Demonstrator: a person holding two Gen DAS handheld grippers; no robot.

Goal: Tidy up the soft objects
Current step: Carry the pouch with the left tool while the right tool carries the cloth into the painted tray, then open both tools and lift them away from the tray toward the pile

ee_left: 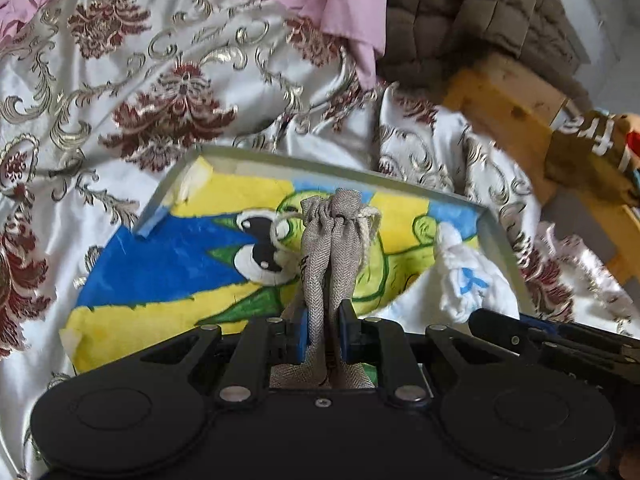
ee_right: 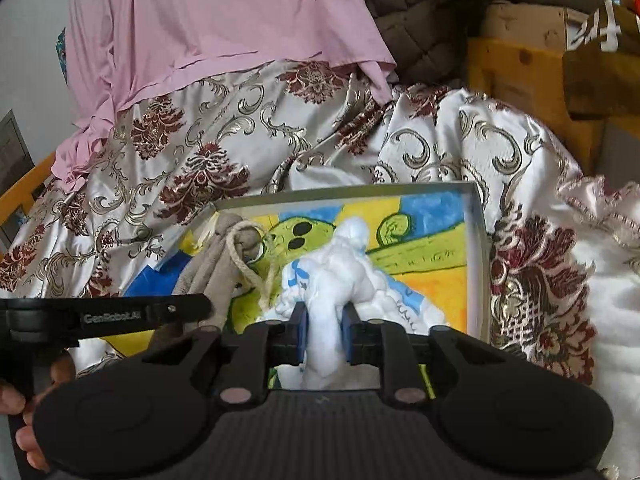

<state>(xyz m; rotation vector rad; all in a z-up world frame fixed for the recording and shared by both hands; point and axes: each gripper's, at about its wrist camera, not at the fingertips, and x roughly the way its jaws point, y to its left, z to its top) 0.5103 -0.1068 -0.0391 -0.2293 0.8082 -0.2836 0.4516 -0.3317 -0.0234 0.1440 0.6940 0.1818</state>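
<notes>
Nearest the lenses: two black two-finger grippers, side by side over a shallow grey-rimmed box (ee_right: 478, 256) lined with a bright yellow, blue and green cartoon drawing. Left gripper (ee_left: 325, 330) clamped on a grey woven drawstring pouch (ee_left: 334, 248), pinched low in its body so the gathered neck and cord loop stand up towards the far rim. Right gripper (ee_right: 325, 330) clamped on a crumpled white cloth with blue markings (ee_right: 344, 276), likewise squeezed at its near end, bulk bunched ahead of the blue pads (ee_right: 347, 328). Both soft things over the box's near half, pouch left, cloth right, close but apparently not touching; resting on the drawing or just above it — cannot tell. Held over the box, probably, because that is where the soft objects are being gathered; the mid-body pinch likely to keep limp fabric from sagging out.

Beyond the box: shiny white bedspread with maroon and gold floral pattern (ee_right: 200, 148), rumpled around the rim. Farther still: pink garment (ee_right: 224, 24) draped to the left, brown quilted jacket (ee_left: 472, 12) to the right, yellow wooden frame (ee_left: 508, 96) at far right.
</notes>
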